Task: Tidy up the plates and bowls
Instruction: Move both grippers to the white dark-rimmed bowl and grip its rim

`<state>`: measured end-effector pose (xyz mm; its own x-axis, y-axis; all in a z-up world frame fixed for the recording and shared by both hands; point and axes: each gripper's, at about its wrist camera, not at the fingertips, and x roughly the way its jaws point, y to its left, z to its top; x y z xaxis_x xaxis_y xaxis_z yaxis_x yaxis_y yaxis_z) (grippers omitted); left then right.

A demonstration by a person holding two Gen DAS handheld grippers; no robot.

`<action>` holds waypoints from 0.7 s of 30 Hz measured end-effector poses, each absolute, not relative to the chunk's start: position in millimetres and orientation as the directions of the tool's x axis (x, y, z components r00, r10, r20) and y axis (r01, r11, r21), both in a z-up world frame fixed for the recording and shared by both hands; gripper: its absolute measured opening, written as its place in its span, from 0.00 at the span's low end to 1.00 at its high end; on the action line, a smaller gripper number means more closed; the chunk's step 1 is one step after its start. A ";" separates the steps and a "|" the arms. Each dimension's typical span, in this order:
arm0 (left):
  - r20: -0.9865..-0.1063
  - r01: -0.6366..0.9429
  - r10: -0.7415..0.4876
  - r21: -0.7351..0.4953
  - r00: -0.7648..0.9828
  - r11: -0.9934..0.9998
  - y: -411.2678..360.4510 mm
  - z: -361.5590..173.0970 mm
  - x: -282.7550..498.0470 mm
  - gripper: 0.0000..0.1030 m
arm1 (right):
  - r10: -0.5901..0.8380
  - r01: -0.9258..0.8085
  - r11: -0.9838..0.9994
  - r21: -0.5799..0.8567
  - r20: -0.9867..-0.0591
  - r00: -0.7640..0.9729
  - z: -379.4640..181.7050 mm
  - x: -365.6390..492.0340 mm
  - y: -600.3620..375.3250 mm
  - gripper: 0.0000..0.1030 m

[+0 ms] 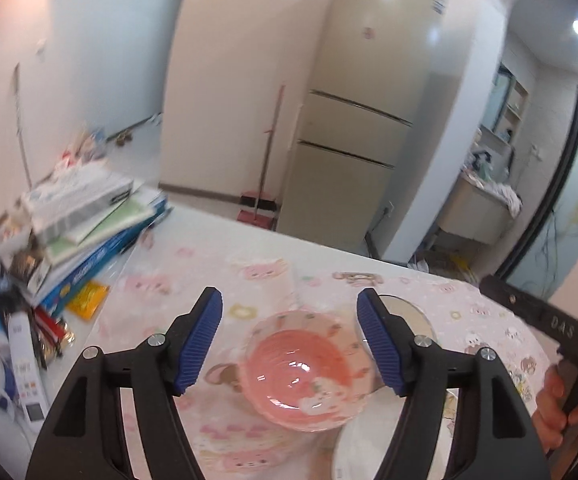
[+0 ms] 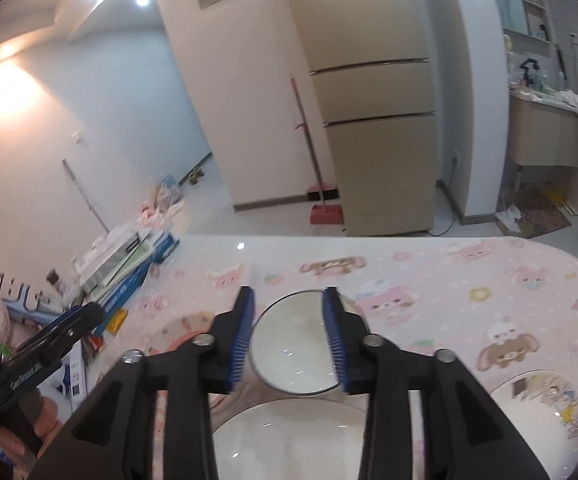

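Black arms with blue ribbed pads fill the bottom of the left wrist view: the left gripper point(image 1: 289, 344) is spread wide and holds nothing. Below and between its fingers sits a pink bowl point(image 1: 303, 374) on the pink cartoon tablecloth point(image 1: 169, 288), its inside glossy with a small white-and-red picture near the lower rim. Neither pad touches it. Just beyond the bowl, partly hidden behind the right-hand finger, lies a small white plate point(image 1: 413, 314). The edge of a larger white plate point(image 1: 357, 448) shows at the bottom, just beside the bowl. At the far right a hand point(image 1: 557, 404) grips the handle of the other tool. A stack of books and boxes point(image 1: 89, 216) crowds the left end of the table, and a beige fridge point(image 1: 357, 128) stands behind, with a red broom point(image 1: 265, 176) leaning beside it.

Over in the right wrist view, the right gripper point(image 2: 289, 334) is partly spread, its pads apart and gripping nothing. The small white plate point(image 2: 293, 344) lies between and beyond the fingers, on the tablecloth. Nearer the camera sits the larger white plate point(image 2: 289, 440), largely covered by the arms. A clear patterned bowl point(image 2: 545, 400) rests at the right, well apart from the plates. The left gripper point(image 2: 49, 344) enters from the left edge.
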<state>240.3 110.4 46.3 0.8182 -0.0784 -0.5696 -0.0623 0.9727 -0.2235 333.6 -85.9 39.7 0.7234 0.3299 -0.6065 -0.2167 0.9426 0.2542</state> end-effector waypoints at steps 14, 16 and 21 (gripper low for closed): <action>-0.666 0.068 -0.198 -0.216 0.719 0.974 30.7 20.8 297.1 0.91 | 0.321 -0.016 0.929 0.369 -0.788 0.525 -52.3 379.8 -120.7 0.50; -0.692 0.067 -0.205 -0.221 0.693 0.973 30.4 10.8 303.5 0.79 | 0.341 -0.010 0.921 0.390 -0.791 0.509 -61.7 381.7 -118.6 0.50; -0.719 0.041 -0.179 -0.205 0.672 0.978 49.5 7.3 317.6 0.77 | 0.371 -0.030 0.911 0.411 -0.785 0.496 -76.9 391.1 -108.6 0.45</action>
